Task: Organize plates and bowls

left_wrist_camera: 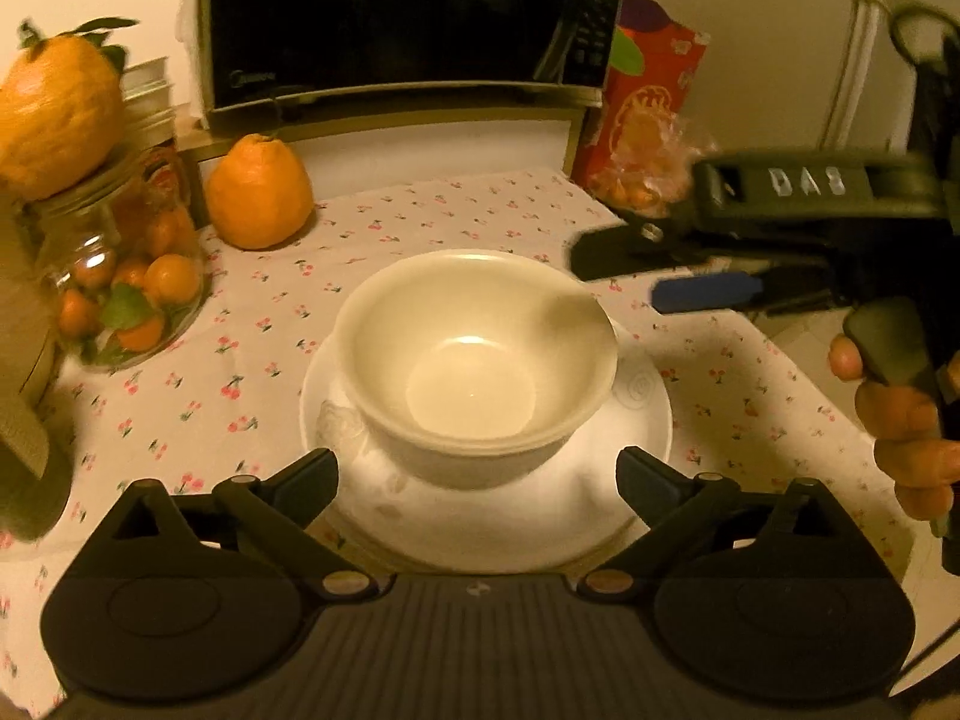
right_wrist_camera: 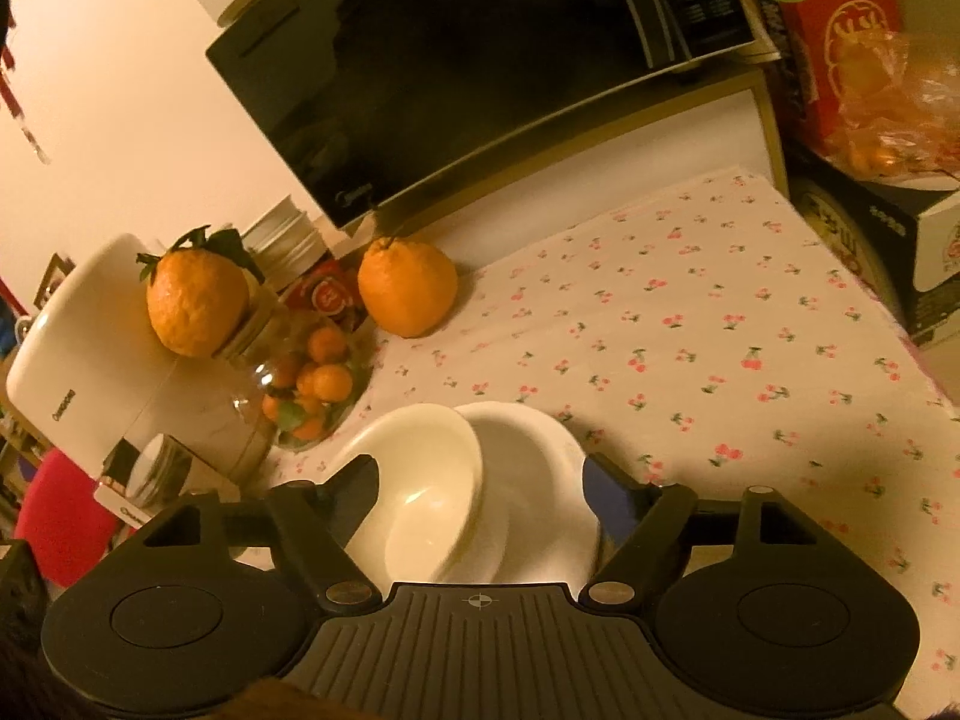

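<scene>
Overall, cherry-print cloth (left_wrist_camera: pixel 252 372) covers the table; bowl (left_wrist_camera: pixel 474 354) sits on plate (left_wrist_camera: pixel 492 510) before a microwave (left_wrist_camera: pixel 390 18). Left gripper (left_wrist_camera: pixel 477 480) and right gripper (right_wrist_camera: pixel 480 498) both spread wide, holding nothing.

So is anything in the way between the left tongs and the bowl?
No, nothing visible is. The left tongs are open, right in front of the bowl, which sits on the plate. The right tongs hover off to the bowl's far right.
</scene>
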`<state>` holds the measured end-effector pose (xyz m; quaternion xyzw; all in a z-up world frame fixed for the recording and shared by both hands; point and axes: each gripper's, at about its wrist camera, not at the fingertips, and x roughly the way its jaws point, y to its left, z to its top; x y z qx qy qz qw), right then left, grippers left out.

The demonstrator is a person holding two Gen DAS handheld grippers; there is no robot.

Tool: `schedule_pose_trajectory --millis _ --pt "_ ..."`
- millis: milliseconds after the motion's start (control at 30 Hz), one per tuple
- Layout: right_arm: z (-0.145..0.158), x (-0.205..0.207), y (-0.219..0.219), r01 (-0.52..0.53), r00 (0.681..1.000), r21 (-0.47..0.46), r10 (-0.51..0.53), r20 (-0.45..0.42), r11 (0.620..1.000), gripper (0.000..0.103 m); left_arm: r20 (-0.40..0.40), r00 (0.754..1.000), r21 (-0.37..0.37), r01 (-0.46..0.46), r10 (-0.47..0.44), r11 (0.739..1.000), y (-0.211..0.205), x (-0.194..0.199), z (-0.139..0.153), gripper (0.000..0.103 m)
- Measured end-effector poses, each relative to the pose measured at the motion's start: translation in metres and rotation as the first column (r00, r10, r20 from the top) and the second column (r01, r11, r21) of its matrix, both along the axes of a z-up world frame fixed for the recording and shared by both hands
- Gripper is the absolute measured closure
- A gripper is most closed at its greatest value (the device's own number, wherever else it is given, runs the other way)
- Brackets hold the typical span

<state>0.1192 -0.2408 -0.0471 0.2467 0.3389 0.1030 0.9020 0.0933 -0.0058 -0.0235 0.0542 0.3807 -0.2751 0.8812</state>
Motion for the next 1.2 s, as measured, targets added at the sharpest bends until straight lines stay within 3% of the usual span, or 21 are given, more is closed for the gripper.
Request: schedule_pose_trajectory --millis 133,300,500,700,1000,1200 --pt "0.002 -0.014 -0.008 0.014 1.0 -0.02 -0.014 -0.017 1.0 0.026 -0.033 0.998 -0.049 -0.06 0.058 0.997 0.011 -0.01 0.006 0.002" --pt "0.004 -0.03 -0.018 0.048 0.996 -0.02 -0.049 -0.072 0.999 0.026 -0.053 0.992 -0.056 -0.121 0.118 0.991 0.018 -0.02 0.016 0.002" --pt "0.016 -0.055 -0.013 0.044 0.992 -0.1 -0.056 -0.116 0.994 0.02 -0.062 0.975 -0.022 -0.214 0.212 0.977 0.023 -0.041 0.026 0.001" --pt "0.025 -0.083 0.001 0.007 0.988 -0.148 -0.03 -0.153 0.989 0.017 -0.124 0.949 0.013 -0.29 0.289 0.957 0.024 -0.057 0.028 0.001" --pt "0.029 -0.118 0.019 -0.004 0.991 -0.223 -0.025 -0.13 0.975 0.011 -0.147 0.923 0.1 -0.345 0.357 0.933 0.021 -0.073 0.026 0.0" --pt "0.026 -0.121 0.028 -0.011 0.991 -0.28 -0.028 -0.132 0.96 0.009 -0.157 0.9 0.132 -0.388 0.406 0.912 0.017 -0.073 0.024 0.0"
